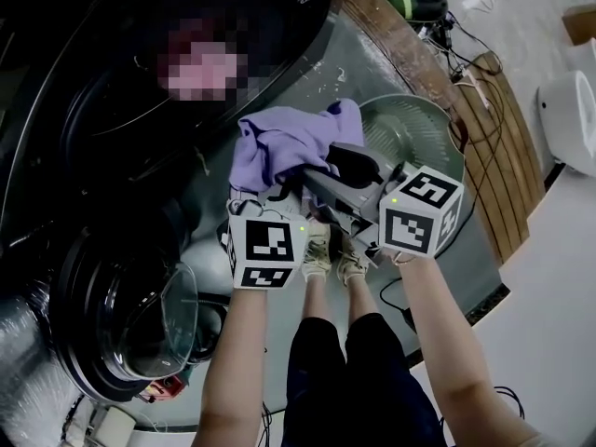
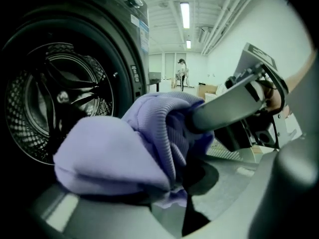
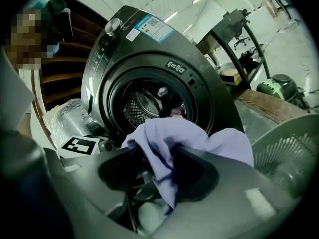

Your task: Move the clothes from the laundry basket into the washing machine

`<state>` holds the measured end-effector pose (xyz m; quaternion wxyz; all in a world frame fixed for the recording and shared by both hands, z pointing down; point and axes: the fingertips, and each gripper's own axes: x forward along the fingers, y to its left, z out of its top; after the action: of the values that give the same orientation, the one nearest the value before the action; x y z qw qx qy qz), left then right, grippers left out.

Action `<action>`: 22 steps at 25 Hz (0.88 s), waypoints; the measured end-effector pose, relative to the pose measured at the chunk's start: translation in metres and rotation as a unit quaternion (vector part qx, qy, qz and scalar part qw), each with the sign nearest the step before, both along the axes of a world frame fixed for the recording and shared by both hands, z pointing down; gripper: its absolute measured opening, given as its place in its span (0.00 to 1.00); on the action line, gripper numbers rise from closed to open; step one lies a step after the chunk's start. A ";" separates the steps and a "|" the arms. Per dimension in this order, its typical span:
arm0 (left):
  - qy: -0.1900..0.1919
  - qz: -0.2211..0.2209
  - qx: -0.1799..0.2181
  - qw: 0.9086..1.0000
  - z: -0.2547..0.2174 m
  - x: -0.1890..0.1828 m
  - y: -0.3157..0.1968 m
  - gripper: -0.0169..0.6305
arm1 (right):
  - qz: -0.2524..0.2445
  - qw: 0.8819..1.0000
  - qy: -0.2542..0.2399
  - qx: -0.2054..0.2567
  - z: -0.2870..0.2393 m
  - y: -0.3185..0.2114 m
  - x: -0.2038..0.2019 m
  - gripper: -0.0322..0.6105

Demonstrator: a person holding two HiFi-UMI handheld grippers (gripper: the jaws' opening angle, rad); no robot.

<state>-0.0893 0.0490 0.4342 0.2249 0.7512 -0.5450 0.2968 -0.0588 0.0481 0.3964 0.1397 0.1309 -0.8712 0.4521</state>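
Head view and both gripper views: lilac garment (image 1: 289, 142) bunched before the open washing machine (image 3: 149, 49), beside the laundry basket (image 1: 414, 124), clamped tight in left hand-held gripper (image 2: 175, 197), draped loosely between parted jaws of right hand-held gripper (image 3: 160, 159).

You've got one left gripper (image 2: 172, 190), one right gripper (image 3: 164, 188), one lilac garment (image 1: 289, 142), one washing machine (image 3: 149, 59) and one laundry basket (image 1: 402, 121).

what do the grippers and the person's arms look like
The left gripper and right gripper have grey and black bodies; each carries a white cube printed with black square markers. No sleeves cover the forearms; dark trousers are worn.
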 end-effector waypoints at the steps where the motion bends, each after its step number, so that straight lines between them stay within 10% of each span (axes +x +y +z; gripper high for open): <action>1: 0.002 -0.016 0.005 1.000 -0.003 -0.009 -0.004 0.26 | 0.011 1.000 -0.001 0.005 -0.001 -0.004 0.003 0.37; 22: 0.011 -0.282 0.073 0.957 0.003 -0.193 -0.084 0.26 | 0.037 0.999 0.033 -0.006 0.046 -0.007 -0.027 0.31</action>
<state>-0.2827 -0.0345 0.4375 0.2502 0.5847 -0.7523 0.1720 -0.0862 0.0414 0.4423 0.1524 0.1773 -0.8578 0.4577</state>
